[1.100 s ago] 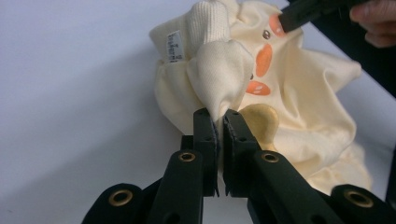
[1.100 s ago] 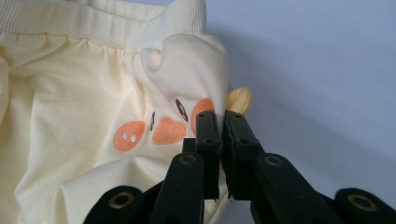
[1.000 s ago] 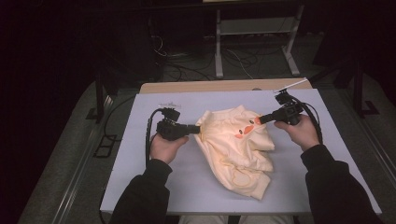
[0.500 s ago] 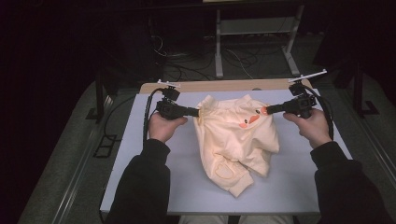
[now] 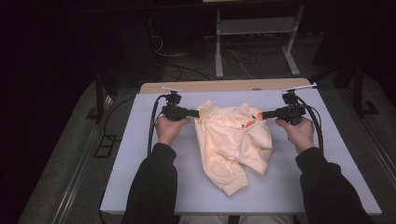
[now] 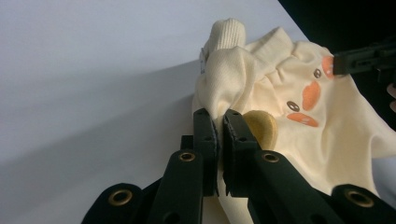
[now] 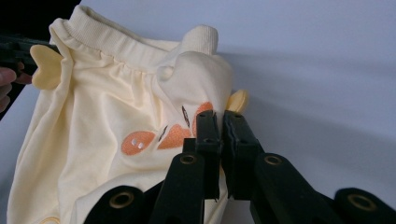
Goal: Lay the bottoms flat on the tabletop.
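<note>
Garment (image 5: 233, 140): cream child's top with orange face print, ribbed cuffs and hem. Lies on the worktop (image 5: 140, 177), mid-width and toward its far half, spread between two grips, its lower part bunched toward the near edge. A ribbed cuff (image 6: 226, 32) stands up at the far side of the garment; a small round cream flap (image 6: 261, 128) sits just beside the left grip.

Left tongs (image 5: 196, 113): at the garment's left edge, level, jaws closed tight on a fold of cream cloth.

Right tongs (image 5: 262, 115): at the garment's right edge beside the orange print (image 7: 159, 137), level, jaws closed tight on the cloth.

Hands: left hand (image 5: 170, 128) and right hand (image 5: 295, 133), dark sleeves, flanking the garment. Black cables loop from each of the tongs over the worktop.

Surroundings: beyond the garment, a wooden strip (image 5: 224, 86) along the worktop's far edge; past that, a metal stand (image 5: 254, 32) and loose cables on a dark floor. Nothing lies between tongs and garment.
</note>
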Available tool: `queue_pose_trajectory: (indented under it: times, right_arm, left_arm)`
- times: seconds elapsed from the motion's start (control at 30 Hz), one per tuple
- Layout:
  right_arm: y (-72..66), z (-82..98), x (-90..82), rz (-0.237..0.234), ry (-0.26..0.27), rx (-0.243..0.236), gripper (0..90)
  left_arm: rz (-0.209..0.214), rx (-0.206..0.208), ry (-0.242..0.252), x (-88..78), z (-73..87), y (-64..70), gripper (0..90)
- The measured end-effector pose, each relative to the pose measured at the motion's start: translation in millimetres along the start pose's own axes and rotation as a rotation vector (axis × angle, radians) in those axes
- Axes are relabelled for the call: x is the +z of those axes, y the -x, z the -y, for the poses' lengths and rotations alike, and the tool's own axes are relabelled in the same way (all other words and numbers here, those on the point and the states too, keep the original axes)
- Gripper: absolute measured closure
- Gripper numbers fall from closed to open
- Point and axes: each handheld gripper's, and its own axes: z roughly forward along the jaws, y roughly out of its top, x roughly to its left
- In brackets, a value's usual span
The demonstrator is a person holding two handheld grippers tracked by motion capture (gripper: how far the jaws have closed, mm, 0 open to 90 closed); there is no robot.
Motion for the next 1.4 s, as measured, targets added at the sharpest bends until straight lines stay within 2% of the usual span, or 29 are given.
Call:
queue_pose_trajectory:
  times: [0.13, 0.23, 0.33, 0.37, 0.5, 0.6, 0.63, 0.7, 0.73, 0.77, 0.83, 0.9, 0.93, 1.0, 1.07, 1.2, 1.33, 1.4]
  right_arm:
    - [3.5, -7.1, 5.0, 0.014, 0.029, 0.009, 84.2]
    - [5.4, -11.2, 5.8, 0.006, 0.055, 0.004, 84.2]
    - [6.9, -19.3, 6.5, 0.009, 0.079, -0.001, 84.2]
    - [7.0, -25.8, 5.9, 0.007, 0.102, 0.005, 84.3]
    - [6.6, -33.4, 6.1, 0.003, 0.120, 0.016, 84.2]
    - [5.6, -36.7, 10.7, 0.014, 0.116, 0.022, 84.3]
    - [5.8, -35.6, 17.0, 0.027, 0.097, 0.023, 84.3]
    - [6.0, -34.6, 20.5, 0.035, 0.087, 0.018, 84.3]
    - [5.5, -32.1, 26.7, 0.051, 0.067, 0.008, 84.3]
    - [5.5, -32.1, 26.7, 0.051, 0.067, 0.008, 84.3]
    - [5.9, -29.7, 31.6, 0.059, 0.056, 0.002, 84.4]
    - [7.2, -28.2, 34.1, 0.061, 0.053, 0.003, 84.3]
    - [7.9, -27.9, 34.7, 0.061, 0.052, 0.009, 84.3]
    - [8.6, -27.8, 34.6, 0.060, 0.051, 0.009, 84.3]
    - [8.6, -27.5, 34.2, 0.060, 0.051, 0.004, 84.3]
    - [8.2, -27.1, 35.3, 0.065, 0.047, 0.004, 84.3]
    - [8.8, -25.1, 38.0, 0.070, 0.047, 0.007, 84.3]
    - [10.0, -22.9, 39.5, 0.071, 0.045, 0.012, 84.3]
  left_arm:
    - [-0.007, -0.011, 0.020, 3.5, -10.6, -6.4, 84.0]
    - [-0.011, -0.005, 0.026, 4.6, -16.8, -7.2, 84.0]
    - [-0.015, 0.001, 0.044, 4.1, -29.1, -7.4, 84.0]
    - [-0.020, 0.005, 0.054, 2.7, -35.8, -7.7, 84.0]
    - [-0.030, 0.005, 0.071, 2.0, -41.8, -9.0, 84.0]
    - [-0.045, -0.007, 0.060, 8.1, -36.5, -13.8, 83.6]
    - [-0.049, -0.012, 0.055, 10.5, -32.8, -16.3, 82.5]
    - [-0.044, -0.045, 0.066, 14.1, -25.2, -21.0, 80.9]
    - [-0.052, -0.044, 0.070, 14.9, -21.8, -22.5, 75.0]
    - [-0.075, -0.040, 0.069, 14.9, -19.4, -22.9, 75.0]
    - [-0.109, -0.040, 0.074, 12.3, -16.0, -23.5, 63.5]
    - [-0.135, -0.032, 0.090, 8.1, -13.1, -22.5, 58.8]
    - [-0.145, -0.025, 0.102, 6.2, -12.0, -21.5, 53.0]
    - [-0.146, -0.021, 0.138, 2.3, -9.4, -19.5, 48.7]
    - [-0.166, -0.021, 0.133, 1.4, -4.9, -16.6, 42.8]
    - [-0.167, -0.024, 0.121, 6.3, 4.5, -15.8, 41.9]
    - [-0.183, -0.029, 0.086, 21.5, 19.0, -15.8, 42.4]
    - [-0.217, -0.051, 0.055, 28.9, 24.0, -17.4, 49.4]
